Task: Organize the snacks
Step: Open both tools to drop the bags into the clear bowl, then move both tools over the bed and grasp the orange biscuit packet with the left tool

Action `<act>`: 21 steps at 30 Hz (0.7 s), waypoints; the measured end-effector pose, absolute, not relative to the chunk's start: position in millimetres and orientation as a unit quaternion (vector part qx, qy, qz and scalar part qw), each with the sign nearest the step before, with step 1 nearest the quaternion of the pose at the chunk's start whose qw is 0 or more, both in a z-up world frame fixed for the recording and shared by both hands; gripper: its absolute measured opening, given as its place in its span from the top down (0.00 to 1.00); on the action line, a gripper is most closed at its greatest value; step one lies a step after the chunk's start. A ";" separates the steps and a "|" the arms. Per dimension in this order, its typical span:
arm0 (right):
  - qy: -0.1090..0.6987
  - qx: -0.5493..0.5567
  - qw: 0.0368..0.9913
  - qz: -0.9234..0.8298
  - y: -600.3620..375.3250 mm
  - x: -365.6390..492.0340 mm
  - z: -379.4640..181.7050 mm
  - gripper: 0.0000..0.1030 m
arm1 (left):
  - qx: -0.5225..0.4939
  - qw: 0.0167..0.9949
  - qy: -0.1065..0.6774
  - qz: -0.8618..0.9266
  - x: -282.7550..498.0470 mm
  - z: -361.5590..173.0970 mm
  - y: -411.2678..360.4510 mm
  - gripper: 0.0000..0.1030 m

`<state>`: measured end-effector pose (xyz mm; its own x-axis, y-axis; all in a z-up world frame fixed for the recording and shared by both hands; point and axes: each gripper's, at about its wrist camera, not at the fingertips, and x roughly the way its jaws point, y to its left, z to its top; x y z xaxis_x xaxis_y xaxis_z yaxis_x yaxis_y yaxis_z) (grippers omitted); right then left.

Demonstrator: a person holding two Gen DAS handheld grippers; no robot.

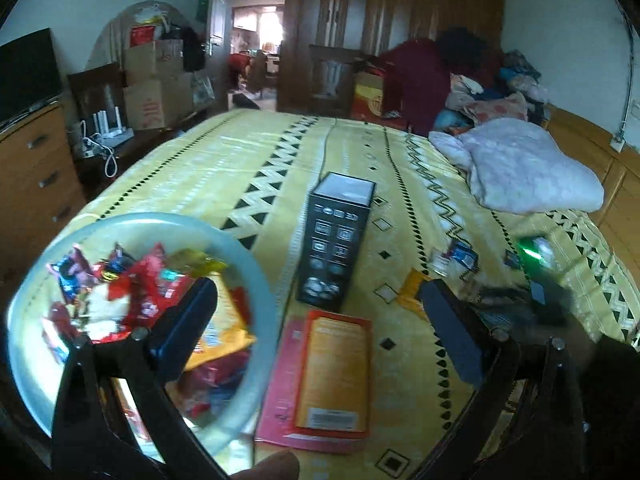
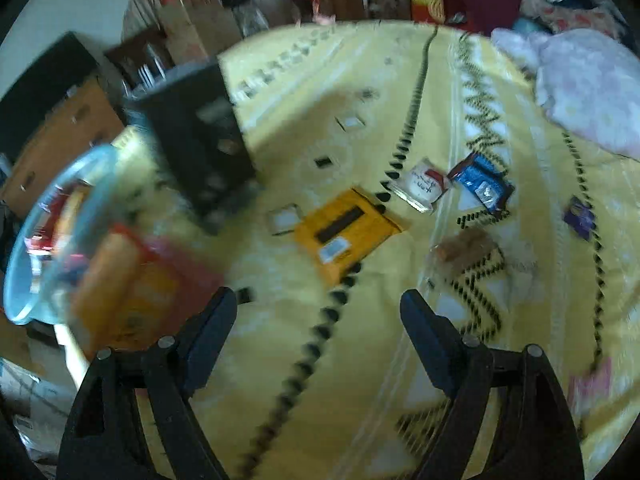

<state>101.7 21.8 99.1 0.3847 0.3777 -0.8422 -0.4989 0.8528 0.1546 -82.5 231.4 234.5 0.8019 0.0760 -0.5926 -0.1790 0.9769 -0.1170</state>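
Currently mid-sort: both tools spread and empty, left tool (image 1: 320, 320) by the clear bowl (image 1: 256, 280) already full of wrappers, right tool (image 2: 320, 316) over the bed (image 2: 360, 380), so next it drops onto the yellow packet (image 2: 348, 232) nearby.

Glossy crinkled foil on the red snack packets (image 1: 136, 292), inside smooth translucent pale plastic round bowl (image 1: 256, 280); matt yellow patterned cloth bedspread (image 1: 224, 168); printed black cardboard box (image 1: 336, 240).

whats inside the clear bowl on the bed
The clear bowl holds a heap of snack packets, mostly red, one orange-yellow. The left gripper's finger covers part, and lower packets are buried.
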 end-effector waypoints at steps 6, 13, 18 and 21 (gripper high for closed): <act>0.509 -0.086 0.807 0.287 80.7 203.4 54.3 0.20 | -0.077 0.940 0.325 0.075 -71.8 225.2 216.1 0.00; 0.546 -0.120 0.777 0.290 70.0 210.3 13.7 0.27 | -0.064 0.937 0.340 0.042 -62.9 216.5 176.9 0.00; 0.569 -0.119 0.759 0.293 12.7 112.9 18.8 0.25 | -0.057 0.936 0.346 -0.007 -66.7 215.9 136.7 0.00; 0.540 -0.070 0.788 0.289 -36.1 62.3 50.9 0.29 | -0.045 0.933 0.356 -0.041 -68.8 208.7 104.2 0.00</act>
